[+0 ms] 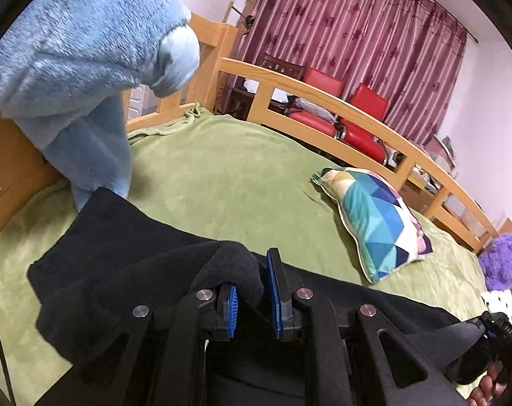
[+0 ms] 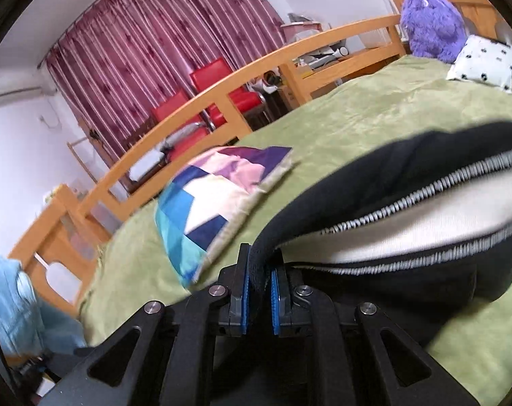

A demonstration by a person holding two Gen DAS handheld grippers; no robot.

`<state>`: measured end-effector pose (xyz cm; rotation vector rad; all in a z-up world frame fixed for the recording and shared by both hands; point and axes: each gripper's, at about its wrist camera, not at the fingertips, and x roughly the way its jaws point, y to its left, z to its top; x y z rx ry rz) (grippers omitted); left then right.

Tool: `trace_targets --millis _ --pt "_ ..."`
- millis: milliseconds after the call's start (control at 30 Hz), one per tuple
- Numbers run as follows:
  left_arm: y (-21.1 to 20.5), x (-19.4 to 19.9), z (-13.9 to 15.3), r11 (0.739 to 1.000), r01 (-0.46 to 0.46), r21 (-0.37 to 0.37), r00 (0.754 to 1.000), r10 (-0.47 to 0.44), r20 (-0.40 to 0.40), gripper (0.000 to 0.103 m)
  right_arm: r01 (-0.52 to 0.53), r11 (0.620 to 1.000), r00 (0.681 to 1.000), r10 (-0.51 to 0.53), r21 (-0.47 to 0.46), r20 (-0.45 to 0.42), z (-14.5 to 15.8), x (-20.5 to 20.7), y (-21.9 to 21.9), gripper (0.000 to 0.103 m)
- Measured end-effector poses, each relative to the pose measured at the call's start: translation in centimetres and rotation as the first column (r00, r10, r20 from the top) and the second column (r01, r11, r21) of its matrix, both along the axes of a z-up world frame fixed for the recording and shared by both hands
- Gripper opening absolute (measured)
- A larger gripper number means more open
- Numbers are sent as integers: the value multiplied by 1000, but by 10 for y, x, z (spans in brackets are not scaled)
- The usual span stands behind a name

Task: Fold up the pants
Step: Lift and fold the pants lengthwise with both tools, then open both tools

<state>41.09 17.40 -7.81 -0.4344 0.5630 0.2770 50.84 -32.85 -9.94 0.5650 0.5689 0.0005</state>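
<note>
Both views sit low over the bed (image 1: 222, 176), each looking forward along its own hand-held gripper, very near the pants (image 1: 120, 253). The left wrist view faces across the bed toward the far rail (image 1: 323, 94) and curtain (image 1: 357, 34). The right wrist view, tilted, faces the same rail (image 2: 222, 98) and curtain (image 2: 154, 34). Both share the pillow (image 1: 374, 216), red chairs (image 1: 367, 108) and purple toy (image 1: 501, 260).
</note>
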Motion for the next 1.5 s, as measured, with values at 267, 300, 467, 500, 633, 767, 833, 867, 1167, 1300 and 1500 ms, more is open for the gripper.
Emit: trace_targets --millis 267,300,467,500,633,767,833,867,1167,1300,1500 --pt "-9 27 -58 998 13 57 997 -9 -78 15 -31 997 998 27 -64 -59 -64 26 26 10" --pt "-9 29 -60 998 19 56 995 -13 -97 15 -39 996 997 33 -80 -74 -73 29 29 10" --pt "-5 25 -58 999 28 18 996 -27 -82 15 -85 992 987 72 -90 -143 -89 40 40 25" --pt "-5 24 -57 999 30 17 996 -28 -82 15 -97 991 985 83 -93 -149 -89 40 42 27" --pt "-5 19 -53 999 36 -10 998 -36 -58 32 -136 990 983 129 -44 -134 -81 36 48 42" --pt "-9 15 -48 999 49 -12 998 -50 -35 60 -160 985 980 150 -68 -127 -78 36 60 46" --pt "-11 14 -46 999 48 -5 999 -48 -24 62 -181 980 976 169 -82 -136 -79 35 63 52" --pt "-12 14 -45 999 51 0 998 -51 -20 64 -187 978 975 174 -88 -139 -79 35 66 53" --pt "-14 19 -50 996 83 -39 996 -85 -41 66 -207 972 971 190 -111 -144 -79 31 74 53" --pt "-18 14 -44 998 63 -13 998 -63 -18 66 -212 968 970 192 -132 -147 -70 22 75 53" --pt "-35 13 -38 993 116 -17 993 -116 -14 66 -196 964 968 162 -177 -189 -66 -22 50 53"
